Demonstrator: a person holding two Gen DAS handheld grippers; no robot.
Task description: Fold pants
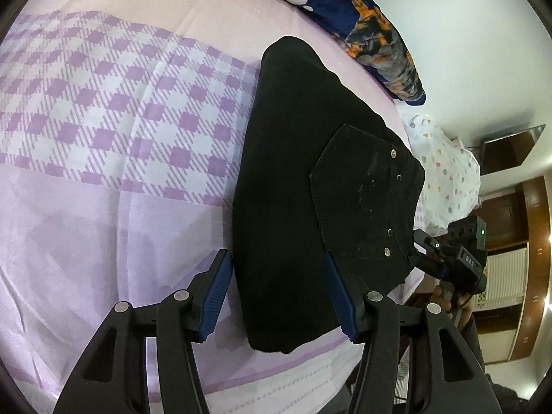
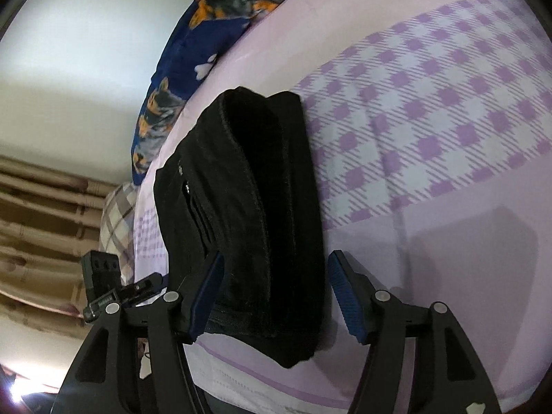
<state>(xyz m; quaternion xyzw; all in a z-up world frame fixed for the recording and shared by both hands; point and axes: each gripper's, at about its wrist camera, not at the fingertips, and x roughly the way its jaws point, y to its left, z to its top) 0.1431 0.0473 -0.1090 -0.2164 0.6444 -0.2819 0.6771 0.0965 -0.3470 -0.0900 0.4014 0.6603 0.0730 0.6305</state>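
Black pants [image 1: 303, 189] lie folded in a compact stack on the bed, a back pocket with metal rivets facing up. My left gripper [image 1: 279, 296] is open, its blue-padded fingers [image 1: 217, 293] spread either side of the stack's near end, holding nothing. In the right wrist view the pants [image 2: 252, 207] show their layered folded edge. My right gripper [image 2: 272, 300] is open too, straddling the near corner of the stack. The right gripper also shows in the left wrist view [image 1: 448, 258] at the pants' waistband side.
The bed has a lilac sheet with a purple checked panel [image 1: 103, 120]. A navy blanket with orange dog prints [image 1: 372, 31] lies along the far edge. A white spotted cloth [image 1: 448, 172] sits beside the pants. Curtains [image 2: 41, 224] and wooden furniture stand beyond the bed.
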